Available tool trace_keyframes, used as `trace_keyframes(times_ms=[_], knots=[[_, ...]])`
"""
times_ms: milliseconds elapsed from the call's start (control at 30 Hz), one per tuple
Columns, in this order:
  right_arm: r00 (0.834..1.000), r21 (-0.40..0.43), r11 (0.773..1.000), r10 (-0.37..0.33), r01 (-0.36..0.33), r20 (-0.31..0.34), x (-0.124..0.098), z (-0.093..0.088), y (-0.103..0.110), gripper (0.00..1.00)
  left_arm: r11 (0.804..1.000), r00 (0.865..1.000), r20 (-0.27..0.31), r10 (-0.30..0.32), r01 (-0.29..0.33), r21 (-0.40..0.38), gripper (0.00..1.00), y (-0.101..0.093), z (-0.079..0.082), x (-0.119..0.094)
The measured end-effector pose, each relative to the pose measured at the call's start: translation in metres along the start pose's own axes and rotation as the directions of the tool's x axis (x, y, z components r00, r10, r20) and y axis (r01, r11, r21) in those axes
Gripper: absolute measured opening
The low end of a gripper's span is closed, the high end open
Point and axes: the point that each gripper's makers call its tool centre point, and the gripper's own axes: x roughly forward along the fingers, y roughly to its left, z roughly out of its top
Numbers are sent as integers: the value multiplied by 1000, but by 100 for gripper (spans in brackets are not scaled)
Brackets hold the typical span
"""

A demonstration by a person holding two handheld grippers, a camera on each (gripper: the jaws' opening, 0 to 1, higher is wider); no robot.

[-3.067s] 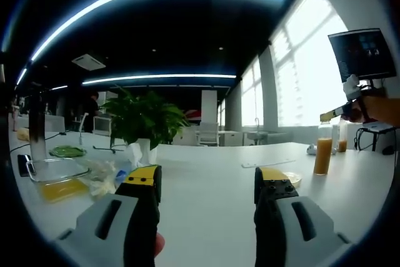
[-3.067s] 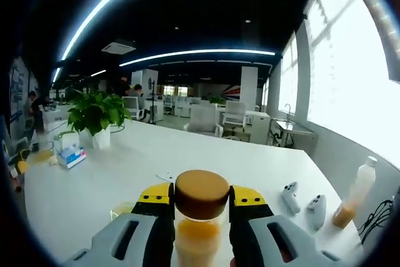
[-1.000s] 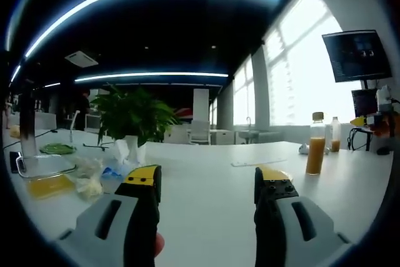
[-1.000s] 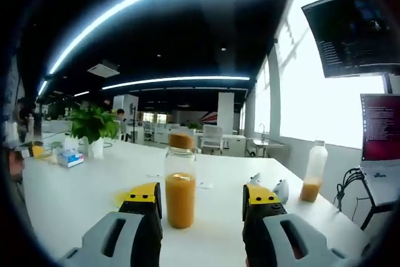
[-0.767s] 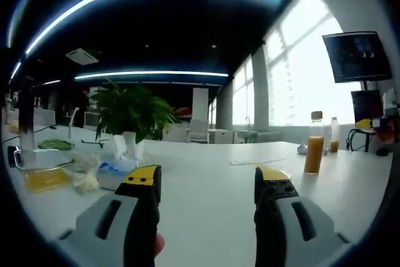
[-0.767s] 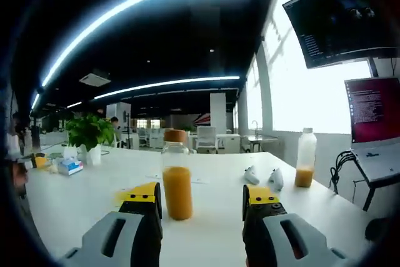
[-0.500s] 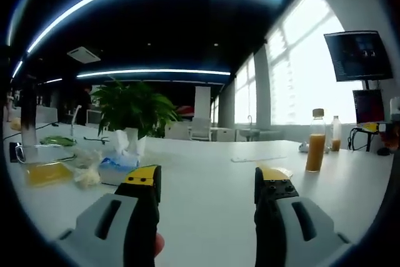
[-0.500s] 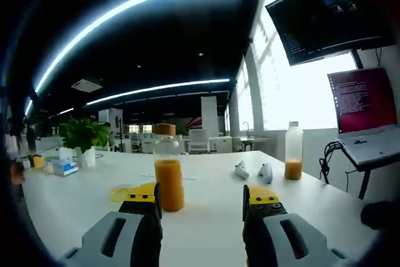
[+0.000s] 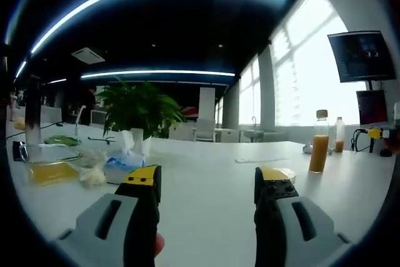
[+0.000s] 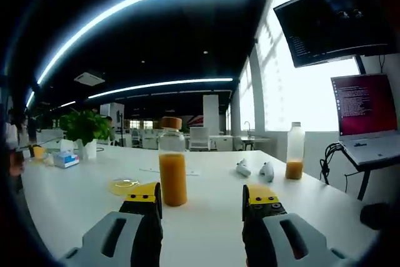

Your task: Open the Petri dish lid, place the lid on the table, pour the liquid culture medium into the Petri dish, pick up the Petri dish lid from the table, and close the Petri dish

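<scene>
A dim open office with curved ceiling lights and bright windows surrounds the long white worktop (image 10: 206,198). A potted plant (image 9: 139,109) stands far back. The capped bottle (image 10: 172,162) of orange liquid stands upright beside the Petri dish (image 10: 124,186). Left tongs (image 9: 206,187) and right tongs (image 10: 201,199) gape wide, empty.

Grey gripper bodies, black yellow-tipped fingers (image 9: 142,182).

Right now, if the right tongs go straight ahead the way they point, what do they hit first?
Probably nothing soon: the open right tongs face bare white table. The capped bottle of orange liquid stands just left of that line, by the left jaw; depth is unclear, so it might get clipped.
</scene>
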Motion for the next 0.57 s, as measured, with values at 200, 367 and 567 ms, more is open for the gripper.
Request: trace_keyframes(times_ms=[200,367,567], knots=[[1000,4,1000,-1,1,-1,0,0,0,46,1000,1000,-4,1,-1,1,51,1,-2,0],[1000,4,1000,-4,4,-10,-1,-3,0,46,1000,1000,-1,1,-1,0,51,1,-1,0],[1000,14,1000,-1,1,-15,-1,-6,0,46,1000,1000,2,-1,1,-4,51,0,-1,1]])
